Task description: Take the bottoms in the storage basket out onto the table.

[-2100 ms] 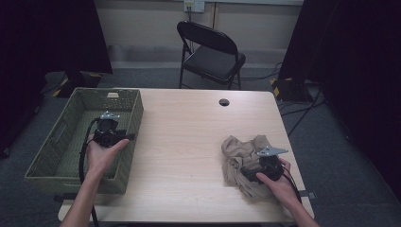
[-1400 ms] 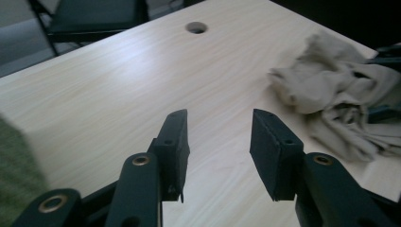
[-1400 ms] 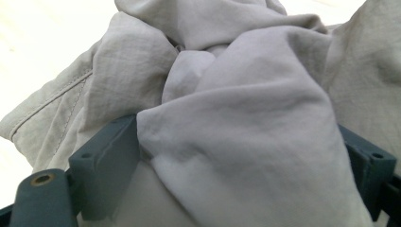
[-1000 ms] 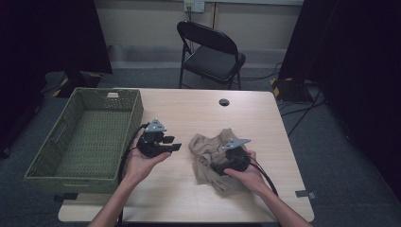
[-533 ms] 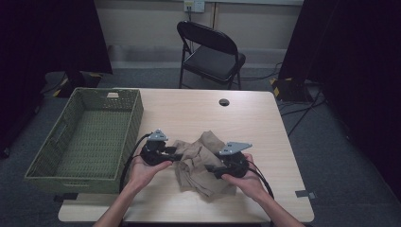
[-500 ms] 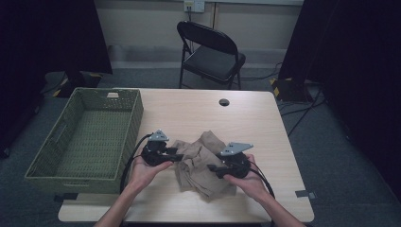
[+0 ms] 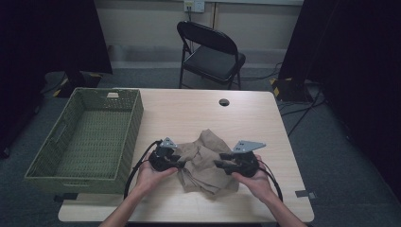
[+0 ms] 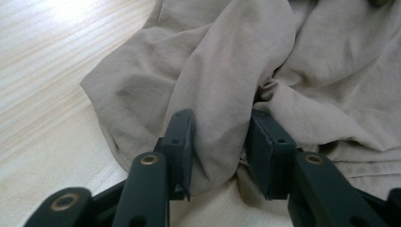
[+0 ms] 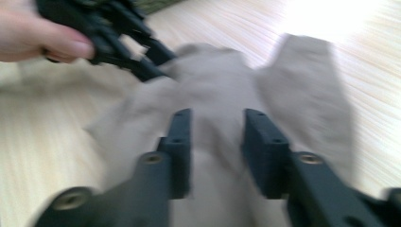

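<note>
right gripper view blurred: cloth [image 9: 222, 142] edges smeared.

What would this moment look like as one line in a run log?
beige cloth: crumpled on table | left gripper: closing, fold between jaws | right gripper: closing over cloth | basket: beside cloth

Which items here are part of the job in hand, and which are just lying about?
In use: tan cloth, left hand-held gripper, right hand-held gripper, both with cloth between their jaws.
Lying about: green woven basket, folding chair.
</note>
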`<act>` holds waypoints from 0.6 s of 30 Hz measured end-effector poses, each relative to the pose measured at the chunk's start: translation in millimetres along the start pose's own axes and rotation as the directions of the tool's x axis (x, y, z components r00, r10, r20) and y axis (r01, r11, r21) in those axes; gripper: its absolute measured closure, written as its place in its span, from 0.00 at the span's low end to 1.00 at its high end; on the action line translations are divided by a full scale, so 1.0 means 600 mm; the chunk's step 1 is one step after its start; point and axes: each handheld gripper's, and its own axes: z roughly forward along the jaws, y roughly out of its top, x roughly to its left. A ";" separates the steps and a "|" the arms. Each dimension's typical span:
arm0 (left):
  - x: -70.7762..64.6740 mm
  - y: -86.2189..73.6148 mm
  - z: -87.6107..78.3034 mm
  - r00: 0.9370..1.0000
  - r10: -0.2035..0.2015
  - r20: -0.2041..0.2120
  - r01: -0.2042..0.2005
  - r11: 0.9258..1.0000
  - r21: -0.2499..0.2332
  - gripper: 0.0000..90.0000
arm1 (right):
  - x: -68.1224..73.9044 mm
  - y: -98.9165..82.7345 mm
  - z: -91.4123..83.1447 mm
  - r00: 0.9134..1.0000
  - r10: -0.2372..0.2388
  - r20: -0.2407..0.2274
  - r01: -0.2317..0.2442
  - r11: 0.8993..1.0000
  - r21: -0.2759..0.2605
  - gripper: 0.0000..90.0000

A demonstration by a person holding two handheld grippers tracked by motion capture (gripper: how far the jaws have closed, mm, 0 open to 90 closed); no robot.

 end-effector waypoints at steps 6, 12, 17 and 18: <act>0.000 -0.001 0.004 1.000 -0.016 0.005 0.016 1.000 0.011 0.72 | 0.051 0.000 0.054 0.995 -0.053 -0.088 0.060 0.995 0.082 0.61; -0.002 0.000 0.012 0.999 -0.039 0.034 0.038 0.999 0.010 0.73 | 0.069 0.011 0.091 0.987 -0.082 -0.140 0.098 0.989 0.112 0.42; -0.008 0.001 0.014 0.999 -0.022 0.025 0.022 1.000 0.012 0.72 | 0.079 -0.009 0.116 0.982 -0.114 -0.148 0.139 0.975 0.171 0.35; -0.006 0.001 0.014 0.999 -0.023 0.026 0.022 1.000 0.012 0.72 | 0.082 -0.011 0.117 0.982 -0.124 -0.143 0.147 0.975 0.168 0.33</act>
